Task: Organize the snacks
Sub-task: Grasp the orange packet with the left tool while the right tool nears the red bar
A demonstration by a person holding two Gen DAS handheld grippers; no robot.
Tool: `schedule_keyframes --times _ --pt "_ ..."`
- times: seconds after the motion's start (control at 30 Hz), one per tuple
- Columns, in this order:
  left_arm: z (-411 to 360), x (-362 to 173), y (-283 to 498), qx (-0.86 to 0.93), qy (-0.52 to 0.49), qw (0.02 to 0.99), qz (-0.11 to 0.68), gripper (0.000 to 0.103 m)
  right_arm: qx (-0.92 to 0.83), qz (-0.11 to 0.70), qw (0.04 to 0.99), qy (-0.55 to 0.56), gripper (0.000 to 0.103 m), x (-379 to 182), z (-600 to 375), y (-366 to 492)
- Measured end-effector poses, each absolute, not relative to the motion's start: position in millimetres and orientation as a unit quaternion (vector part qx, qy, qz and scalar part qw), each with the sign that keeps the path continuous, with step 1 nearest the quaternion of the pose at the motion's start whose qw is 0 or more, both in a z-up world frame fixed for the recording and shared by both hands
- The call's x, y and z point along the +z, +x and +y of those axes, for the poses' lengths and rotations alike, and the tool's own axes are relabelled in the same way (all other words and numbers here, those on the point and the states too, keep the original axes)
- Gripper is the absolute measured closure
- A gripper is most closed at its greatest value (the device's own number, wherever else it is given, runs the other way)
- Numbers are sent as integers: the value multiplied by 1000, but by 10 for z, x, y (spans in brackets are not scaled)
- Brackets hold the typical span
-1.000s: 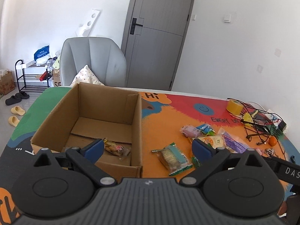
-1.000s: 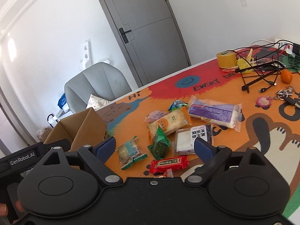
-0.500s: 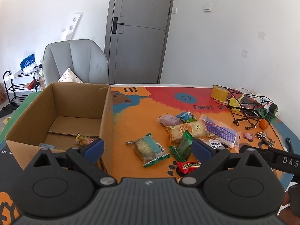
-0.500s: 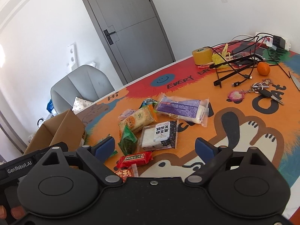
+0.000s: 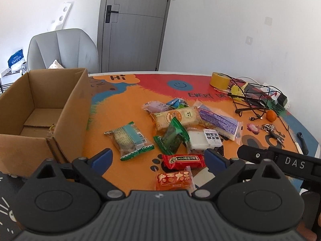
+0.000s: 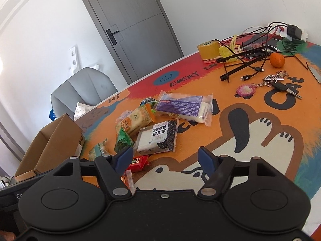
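Several snack packets lie on the orange mat right of an open cardboard box (image 5: 46, 108): a teal cracker pack (image 5: 129, 139), a green pack (image 5: 172, 137), a red pack (image 5: 183, 161), an orange pack (image 5: 174, 178), a black-and-white cake pack (image 6: 157, 137), a purple pack (image 6: 184, 107) and a biscuit pack (image 6: 135, 120). My left gripper (image 5: 158, 158) is open and empty, above the red and orange packs. My right gripper (image 6: 165, 156) is open and empty, just in front of the black-and-white pack. The box (image 6: 50, 140) shows at the left of the right wrist view.
At the far right lie a yellow tape roll (image 5: 219, 80), tangled black cables and a wire stand (image 5: 252, 100), an orange (image 6: 276, 59), keys with a charm (image 6: 270, 82) and a charger (image 6: 294, 31). A grey chair (image 5: 62, 50) stands behind the table.
Both grippers swung right, away from the box and toward the snack pile. The pile now sits centred in front of both. Both stayed open and empty.
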State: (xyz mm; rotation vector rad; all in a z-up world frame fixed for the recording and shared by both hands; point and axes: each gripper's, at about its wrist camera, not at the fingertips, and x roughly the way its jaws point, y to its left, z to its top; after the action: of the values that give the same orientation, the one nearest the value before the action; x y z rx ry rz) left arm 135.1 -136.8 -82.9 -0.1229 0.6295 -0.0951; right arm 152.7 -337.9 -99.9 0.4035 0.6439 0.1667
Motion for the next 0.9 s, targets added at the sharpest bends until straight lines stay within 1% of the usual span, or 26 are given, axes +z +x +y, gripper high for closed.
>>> schedule_keyframes --times 0.1,0.37,0.43,0.53,0.6,0.7,0.8,0.9 --pt "-1420 -909 1406 -47 -60 945 319 6 76 319 922 204 39 -1063 -3437 1549" --pt "-1531 -1106 1490 -47 -55 938 339 6 79 332 917 208 40 -1213 -3468 1588" --pt "-1557 -1145 1500 -45 -54 937 343 7 80 335 915 209 41 -1239 -3466 1598" --pt "-1580 -1212 1539 -44 -59 932 354 13 80 338 915 206 42 -1258 -3462 1604" --pt "-1596 -1259 1557 -44 -61 930 360 21 82 339 914 205 42 -1262 -3461 1600" --pt "-1596 -1287 1554 -40 -56 932 357 47 83 342 913 205 42 -1280 -3449 1611" --pt "-1517 -1266 1555 -39 -72 929 361 55 86 343 913 204 42 -1290 -3403 1629" --pt "-1446 -1239 1541 -39 -78 928 362 58 96 345 912 202 42 -1295 -3309 1649"
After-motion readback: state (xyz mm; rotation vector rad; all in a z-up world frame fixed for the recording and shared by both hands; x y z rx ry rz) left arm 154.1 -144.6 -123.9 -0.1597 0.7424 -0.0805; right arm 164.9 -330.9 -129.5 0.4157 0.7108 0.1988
